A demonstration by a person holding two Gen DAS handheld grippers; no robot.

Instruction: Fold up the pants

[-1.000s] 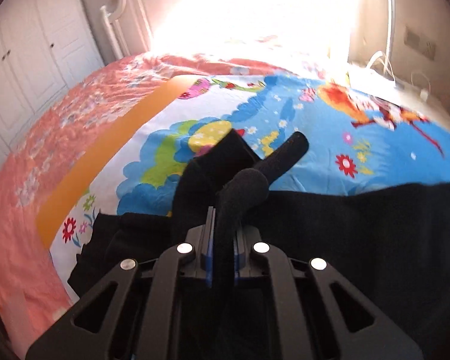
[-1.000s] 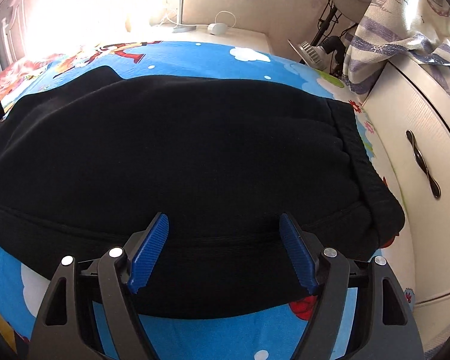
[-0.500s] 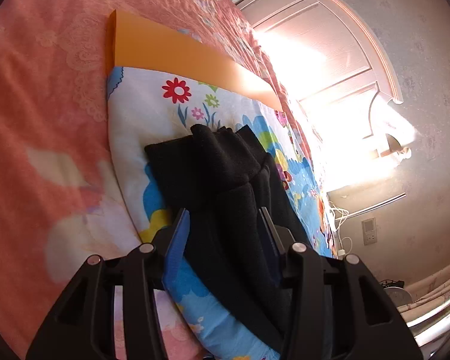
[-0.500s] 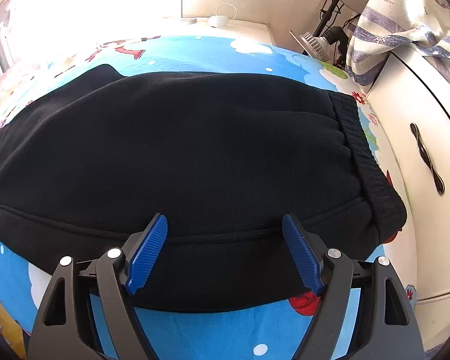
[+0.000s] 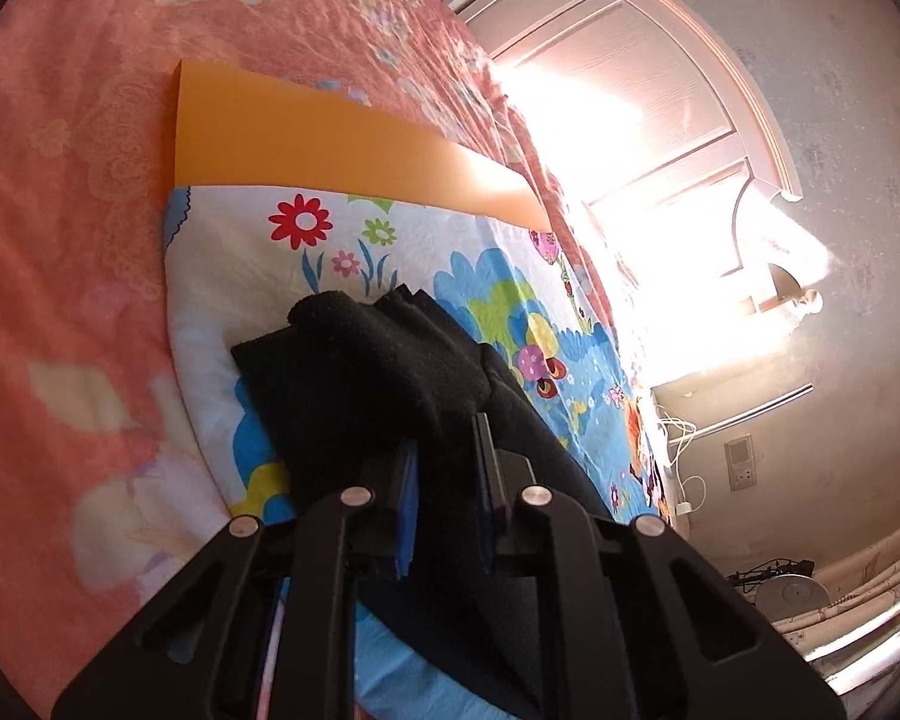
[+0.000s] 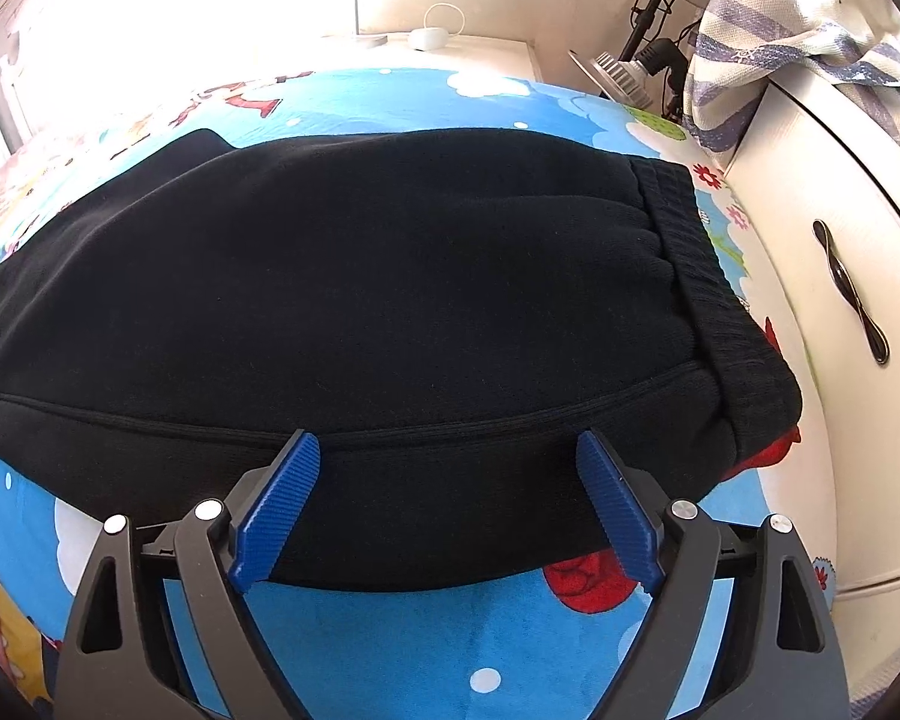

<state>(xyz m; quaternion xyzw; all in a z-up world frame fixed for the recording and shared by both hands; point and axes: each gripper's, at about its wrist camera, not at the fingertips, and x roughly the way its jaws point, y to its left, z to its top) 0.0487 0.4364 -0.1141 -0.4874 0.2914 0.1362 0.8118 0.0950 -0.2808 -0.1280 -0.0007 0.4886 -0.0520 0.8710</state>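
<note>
Black fleece pants (image 6: 390, 276) lie flat on the bed, with the ribbed waistband (image 6: 702, 276) at the right. In the left wrist view the leg ends (image 5: 378, 372) are bunched in a thick heap on the cartoon sheet. My left gripper (image 5: 445, 456) is closing on that heap, and black fabric fills the narrow gap between its pads. My right gripper (image 6: 447, 444) hovers over the near side seam close to the waistband. Its jaws stand wide and are still opening, and its blue pads (image 6: 276, 504) hold nothing.
A blue cartoon sheet (image 6: 426, 648) with an orange border (image 5: 306, 138) lies over a pink bedspread (image 5: 60, 240). A white headboard (image 5: 660, 90) glares in sunlight. At the right stands a white cabinet (image 6: 852, 300) with a striped cloth (image 6: 780, 30) draped on it.
The left gripper let go of the raised leg fabric, rolled, swung over the leg ends, opened and then narrowed around them. The right gripper's jaws spread slightly wider.
</note>
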